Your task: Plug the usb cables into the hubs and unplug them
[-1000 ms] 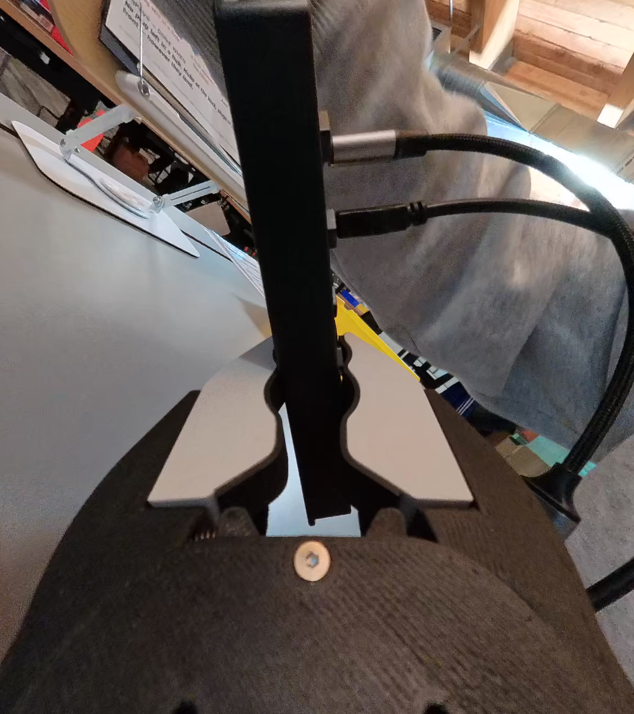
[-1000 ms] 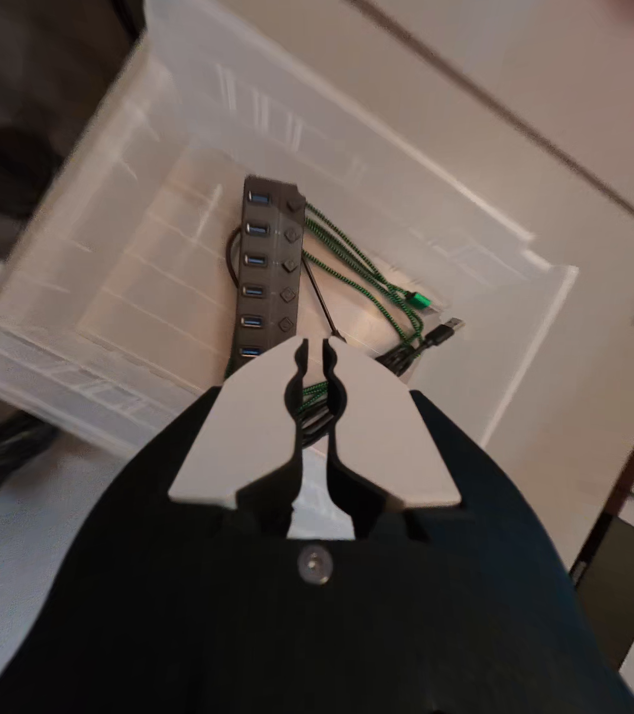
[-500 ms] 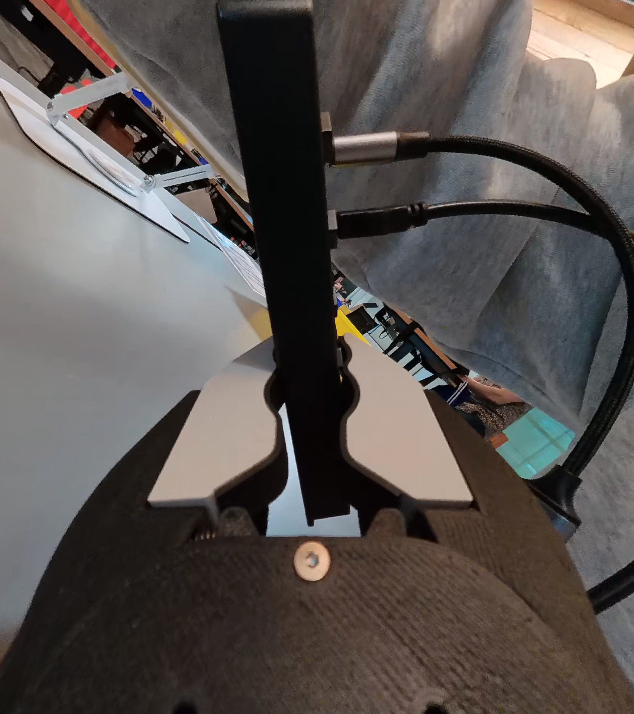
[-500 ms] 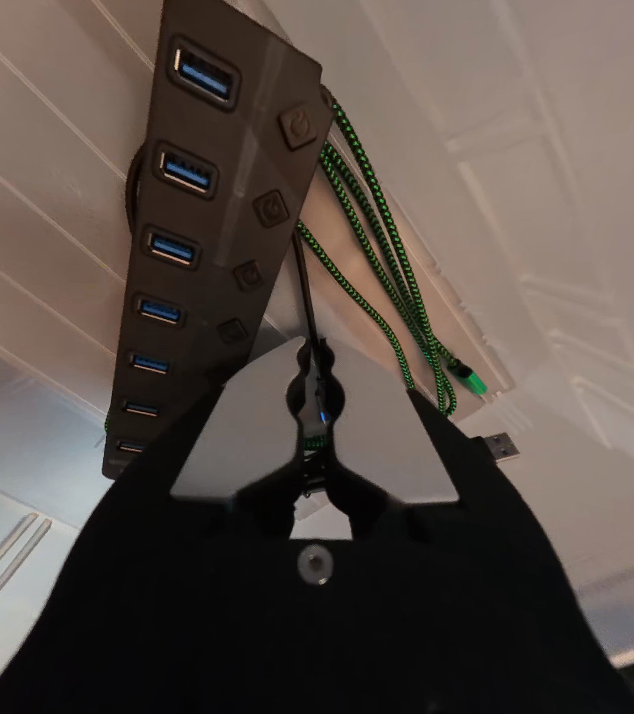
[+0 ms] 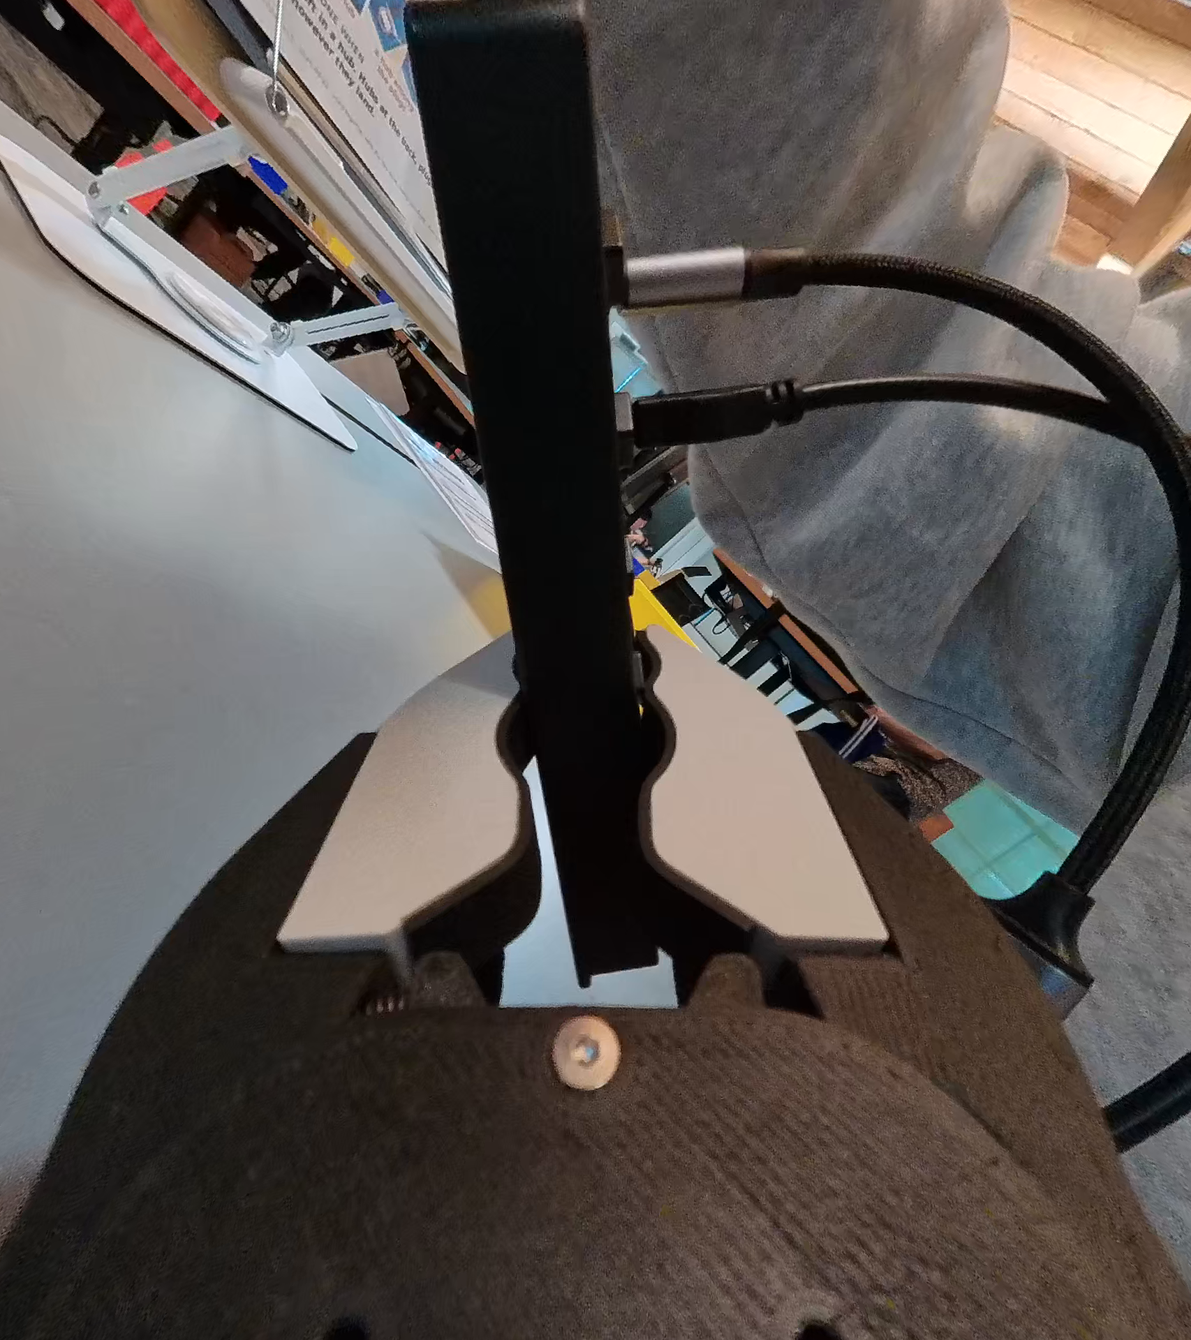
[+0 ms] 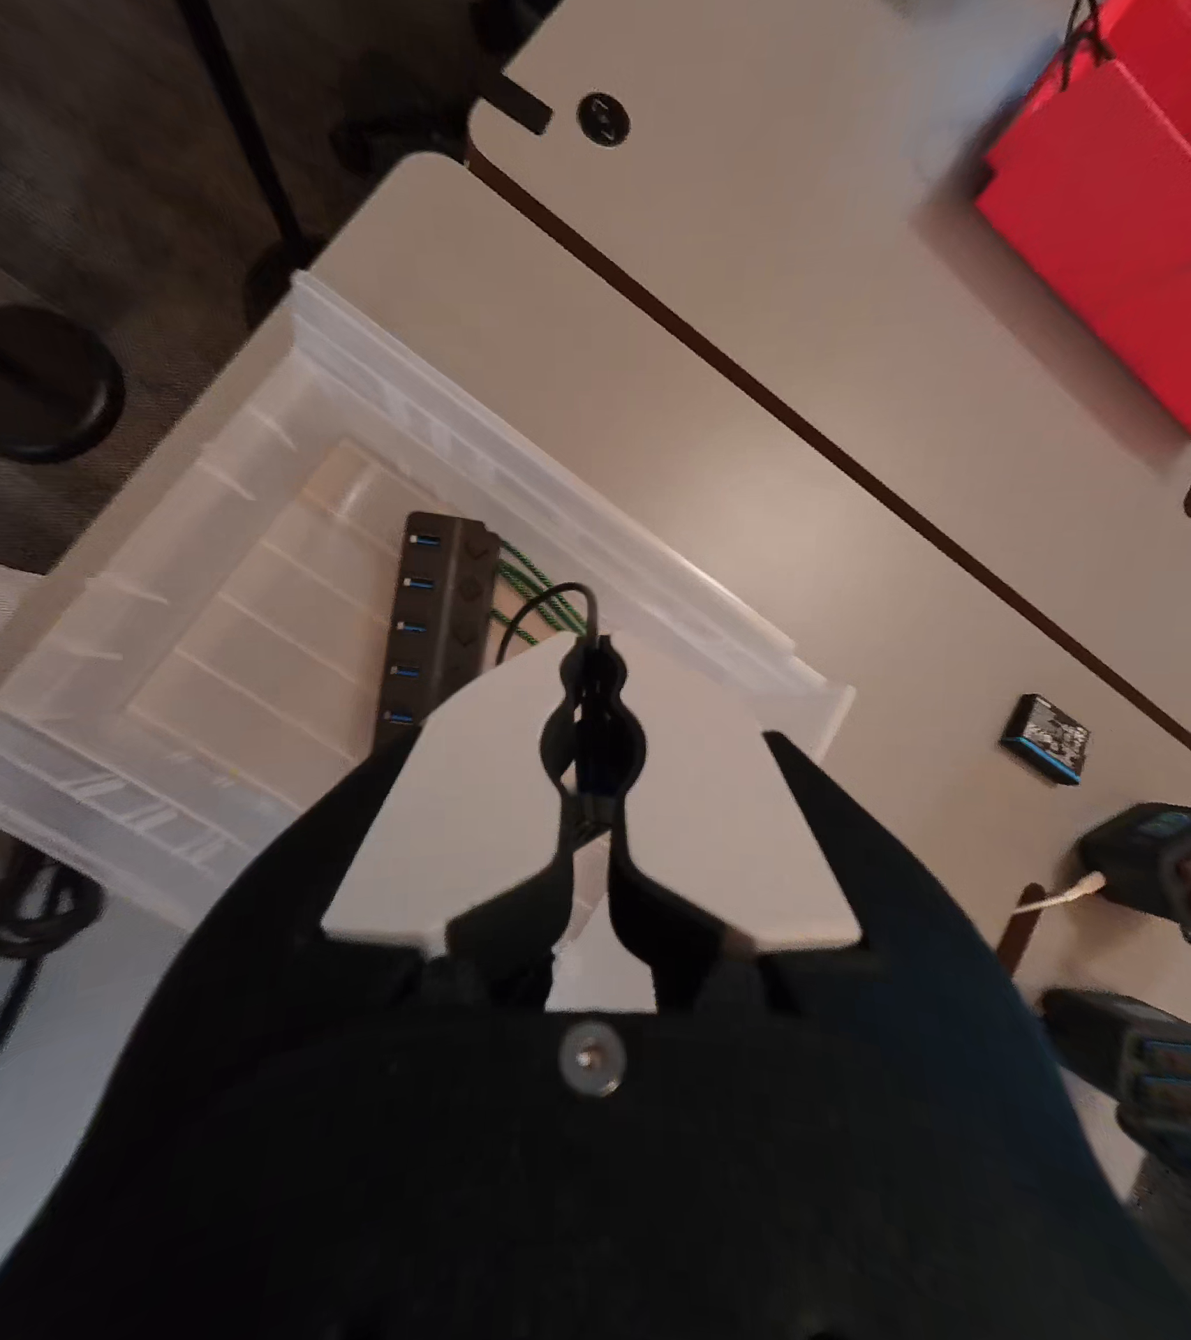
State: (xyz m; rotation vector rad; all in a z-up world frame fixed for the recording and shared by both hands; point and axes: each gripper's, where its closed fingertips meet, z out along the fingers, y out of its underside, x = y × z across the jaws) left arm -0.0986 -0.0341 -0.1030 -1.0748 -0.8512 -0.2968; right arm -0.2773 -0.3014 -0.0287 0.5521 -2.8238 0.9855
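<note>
Clamping black hub (image 5: 534, 435), left gripper (image 5: 578, 696), right gripper (image 6: 589, 696) pinching black cable (image 6: 549, 605)

Left of the held hub (image 5: 520, 362) the white table (image 5: 106, 652) lies bare up to a stand's flat base (image 5: 165, 290). On the hub's right, two plugged cables (image 5: 1013, 391) arch outward, with grey cloth (image 5: 941, 544) close behind them. In the right wrist view, the bin (image 6: 165, 652) is free on its left side; a second hub (image 6: 433, 623) and green cables (image 6: 527, 594) crowd its right wall
</note>
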